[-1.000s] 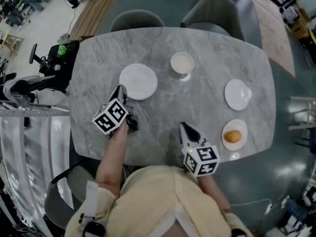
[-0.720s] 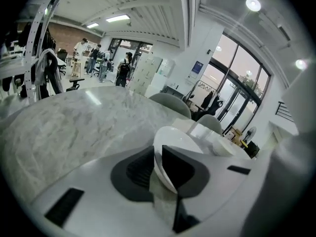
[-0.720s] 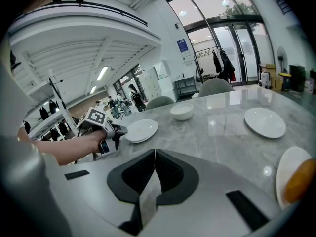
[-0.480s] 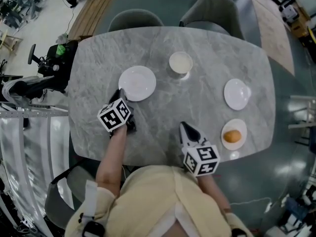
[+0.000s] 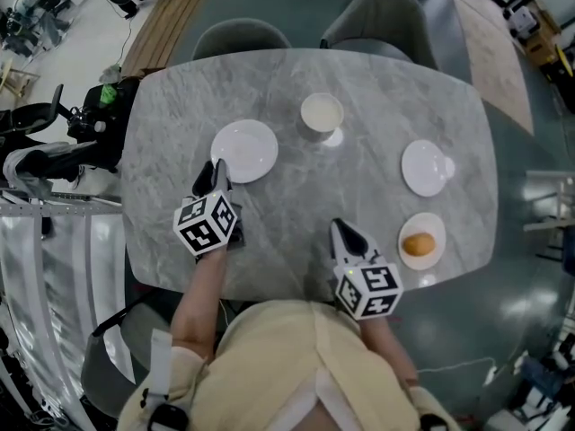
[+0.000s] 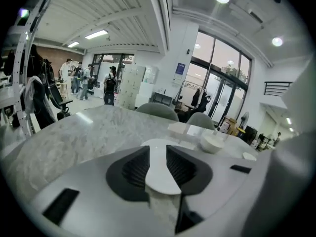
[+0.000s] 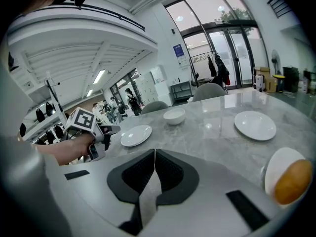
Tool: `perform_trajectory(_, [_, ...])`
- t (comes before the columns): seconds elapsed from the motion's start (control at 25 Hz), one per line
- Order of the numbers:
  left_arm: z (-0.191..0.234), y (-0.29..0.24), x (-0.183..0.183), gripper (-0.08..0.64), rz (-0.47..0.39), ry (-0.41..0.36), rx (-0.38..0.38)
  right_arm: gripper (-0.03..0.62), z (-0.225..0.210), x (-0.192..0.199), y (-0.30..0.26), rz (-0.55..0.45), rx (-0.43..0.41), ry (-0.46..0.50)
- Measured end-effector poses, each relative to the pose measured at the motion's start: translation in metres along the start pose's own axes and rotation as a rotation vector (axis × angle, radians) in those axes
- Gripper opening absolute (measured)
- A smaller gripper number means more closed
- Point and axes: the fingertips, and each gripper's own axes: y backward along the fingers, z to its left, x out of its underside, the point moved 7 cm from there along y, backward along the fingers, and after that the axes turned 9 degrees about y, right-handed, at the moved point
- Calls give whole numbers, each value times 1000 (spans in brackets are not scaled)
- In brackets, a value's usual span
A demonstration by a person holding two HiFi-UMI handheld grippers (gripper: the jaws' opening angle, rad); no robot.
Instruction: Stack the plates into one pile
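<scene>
Opening halfway at the rim of the round white ceramic plate [image 5: 244,151] on the grey marble table [image 5: 377,88], the empty left gripper [image 5: 213,173] is risking a shallow bite that skids it

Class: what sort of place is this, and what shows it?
Probably an open workspace or lobby: a marble table with chairs, tall glass doors, and people standing behind.
</scene>
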Motion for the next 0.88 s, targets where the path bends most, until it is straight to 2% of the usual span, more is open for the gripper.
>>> perform_trajectory(0.2, [-41,18,8,86,21,-37,157,6,-10,-4,8,-24,31,11])
perform_trajectory(0.52, [-109,51,19,86,83,-246,395,6,-37,-19,30,-72,107,34])
perform_trajectory(0.64, [-131,58,27,86,91,-298,454,6,-60,-25,45,-88,178,36])
perform_trajectory(0.8, [-147,63,39,86,116,-319,495,11,-90,-30,66,-103,263,37])
perform_trajectory(0.88, [-152,64,44,86,126,-328,501,49,-104,-30,74,-102,287,36])
